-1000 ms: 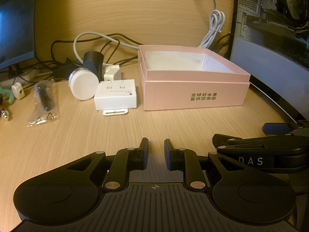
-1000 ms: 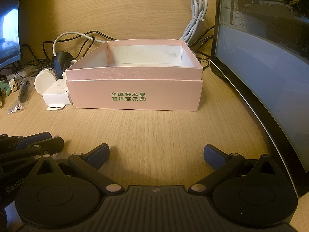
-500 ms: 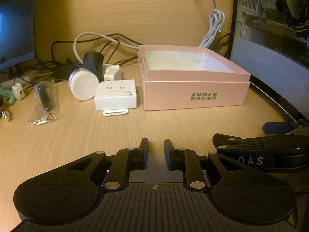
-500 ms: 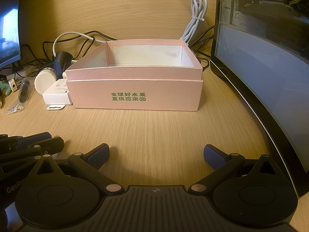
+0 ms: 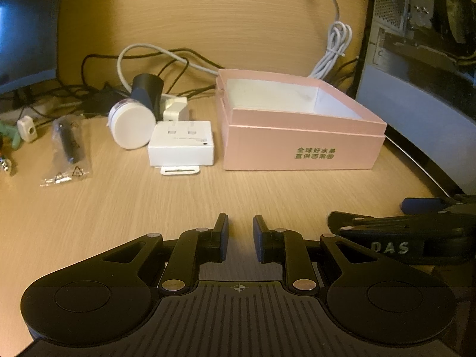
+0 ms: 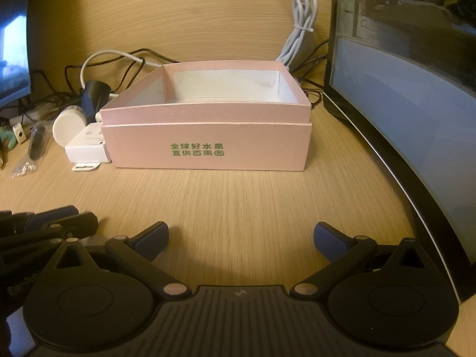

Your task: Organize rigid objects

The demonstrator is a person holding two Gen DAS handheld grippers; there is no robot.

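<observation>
An open pink box (image 5: 300, 145) (image 6: 208, 145) with green lettering stands on the wooden desk, with nothing visible inside it. To its left lie a small white box (image 5: 181, 145), a white round jar (image 5: 132, 126) on its side, a dark cylinder (image 5: 147, 90), a white plug (image 5: 175, 110) and a clear bag holding a black part (image 5: 67, 148). My left gripper (image 5: 240, 236) hovers near the desk's front, jaws a narrow gap apart with nothing between them. My right gripper (image 6: 241, 235) faces the pink box, wide open and holding nothing.
A large dark monitor (image 6: 401, 119) runs along the right side. Black and white cables (image 5: 166, 59) tangle behind the objects, and a bundled white cord (image 6: 300, 29) hangs behind the box. Small items (image 5: 26, 128) sit at the far left. A second screen (image 5: 26, 29) stands back left.
</observation>
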